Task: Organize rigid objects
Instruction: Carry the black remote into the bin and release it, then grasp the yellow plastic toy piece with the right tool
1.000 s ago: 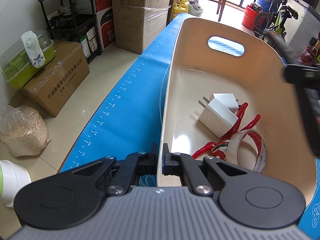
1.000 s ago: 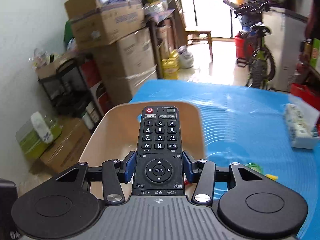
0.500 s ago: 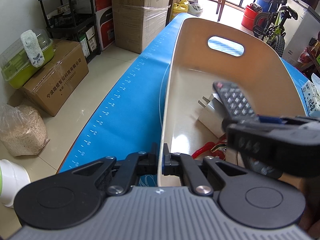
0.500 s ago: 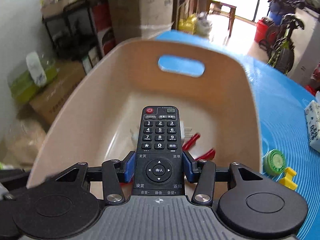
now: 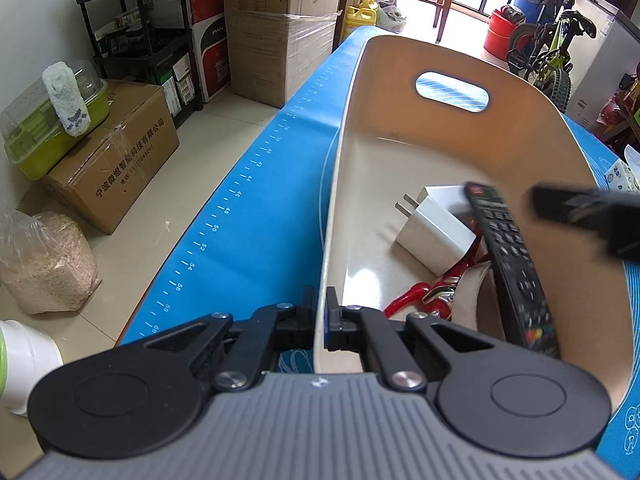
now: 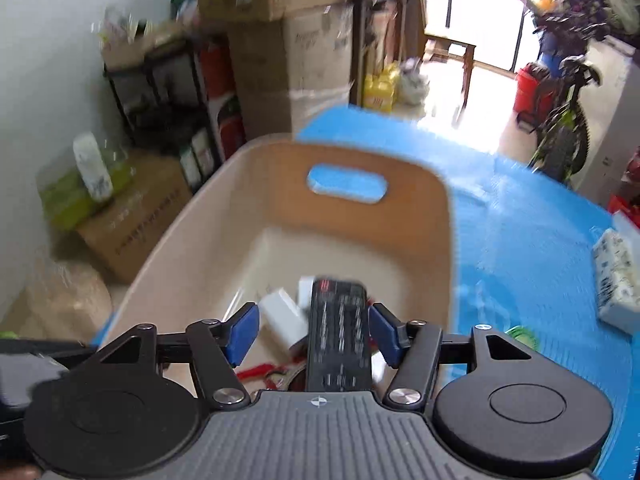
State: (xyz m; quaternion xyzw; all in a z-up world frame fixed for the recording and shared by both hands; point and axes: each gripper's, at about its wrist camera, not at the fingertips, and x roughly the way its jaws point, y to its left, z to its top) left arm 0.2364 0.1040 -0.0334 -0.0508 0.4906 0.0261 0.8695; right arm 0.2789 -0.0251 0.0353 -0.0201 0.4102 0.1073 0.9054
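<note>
Remote lies in the bin against its right wall, atop the white charger. Our right gripper has just been opening, pads clear of it; left gripper clamps the near rim. Risk we see: a careless withdrawal catches the remote and drags it.

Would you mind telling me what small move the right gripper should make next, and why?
Probably lift the right gripper straight up and back out of the basket. Its jaws have just been opening and stand clear of the remote, which lies in the basket across the white charger. The left gripper is shut on the basket's rim, steadying it.
</note>
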